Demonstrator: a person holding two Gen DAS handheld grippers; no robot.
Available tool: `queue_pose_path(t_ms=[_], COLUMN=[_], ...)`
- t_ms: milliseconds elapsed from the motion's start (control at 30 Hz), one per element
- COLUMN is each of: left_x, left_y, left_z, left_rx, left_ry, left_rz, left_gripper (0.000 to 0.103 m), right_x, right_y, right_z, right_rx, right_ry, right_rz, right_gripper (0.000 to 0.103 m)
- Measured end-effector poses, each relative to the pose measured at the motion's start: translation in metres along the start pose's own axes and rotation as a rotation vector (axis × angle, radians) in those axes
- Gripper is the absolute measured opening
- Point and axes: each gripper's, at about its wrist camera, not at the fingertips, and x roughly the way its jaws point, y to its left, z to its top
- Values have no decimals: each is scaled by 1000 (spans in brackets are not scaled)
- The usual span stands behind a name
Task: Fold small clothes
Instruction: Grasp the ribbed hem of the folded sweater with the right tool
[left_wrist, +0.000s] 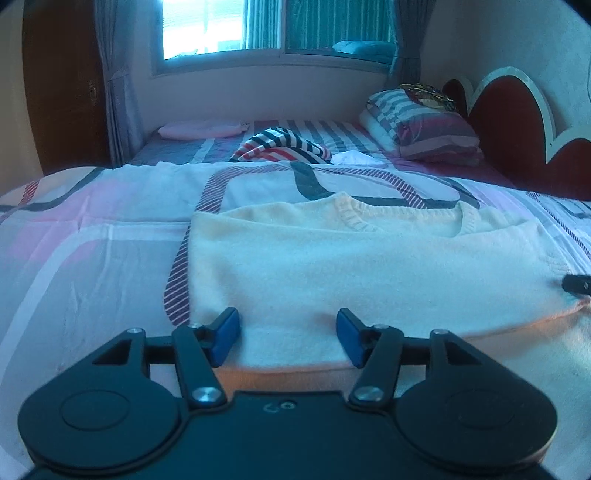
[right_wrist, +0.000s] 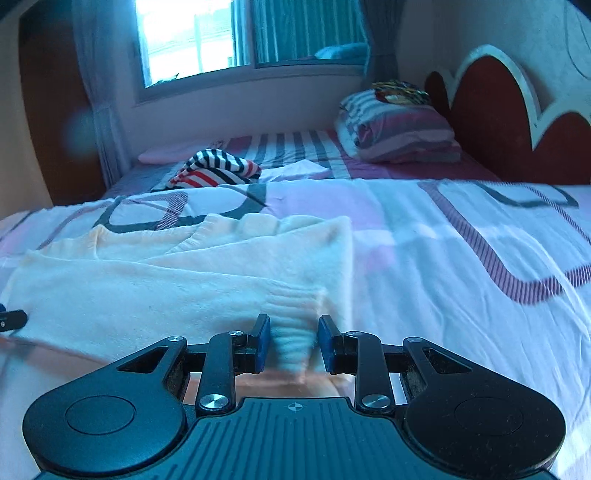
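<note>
A cream knit sweater (left_wrist: 332, 254) lies flat on the patterned bedspread (left_wrist: 92, 240), neck away from me. My left gripper (left_wrist: 288, 338) is open over the sweater's near hem. Its blue pads (left_wrist: 226, 338) stand wide apart, with cloth lying loose between them. In the right wrist view a sleeve of the sweater (right_wrist: 207, 280) is folded across the body. My right gripper (right_wrist: 294, 341) is shut on its ribbed cuff (right_wrist: 291, 314), which fills the gap between the pads. The tip of each gripper shows at the edge of the other's view.
A red, white and dark striped garment (left_wrist: 284, 146) and a small white cloth (left_wrist: 356, 158) lie farther up the bed. Folded striped bedding (left_wrist: 421, 125) sits by the red headboard (left_wrist: 517, 122). A pink pillow (left_wrist: 201, 129) lies below the window.
</note>
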Motion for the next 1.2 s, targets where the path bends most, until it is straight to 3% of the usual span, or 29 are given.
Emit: queue_pose_path(t_ms=[167, 267, 333, 500, 600, 700, 767, 867, 1000, 1033, 1200], left_x=[0, 0, -1, -1, 0, -6, -9, 1, 1, 2, 5], left_y=[-3, -5, -7, -7, -8, -8, -7, -6, -5, -6, -9], left_z=[-1, 1, 3, -1, -3, 0, -1, -5, 0, 0, -1], left_rx=[2, 5, 16, 20, 13, 7, 10, 12, 0, 8, 19], left_ry=[3, 9, 4, -5, -6, -20, -31, -1, 14, 18, 25], left_rz=[13, 21, 28, 21, 23, 25, 17, 12, 10, 13, 23], left_gripper=[58, 58, 58, 60, 60, 60, 62, 66, 66, 66, 69], right_x=[1, 5, 4, -14, 1, -3, -10, 0, -2, -5, -16], right_y=[-7, -15, -14, -16, -15, -11, -12, -19, -21, -23, -21], right_z=[0, 4, 4, 10, 1, 2, 5, -1, 4, 5, 12], right_rx=[10, 69, 41, 36, 20, -7, -8, -14, -23, -3, 6], right_ry=[28, 44, 37, -26, 24, -6, -32, 23, 17, 1, -83], right_rz=[36, 116, 123, 104, 56, 21, 22, 30, 34, 23, 46], right_gripper=[28, 27, 7, 7, 7, 7, 7, 7, 9, 16, 17])
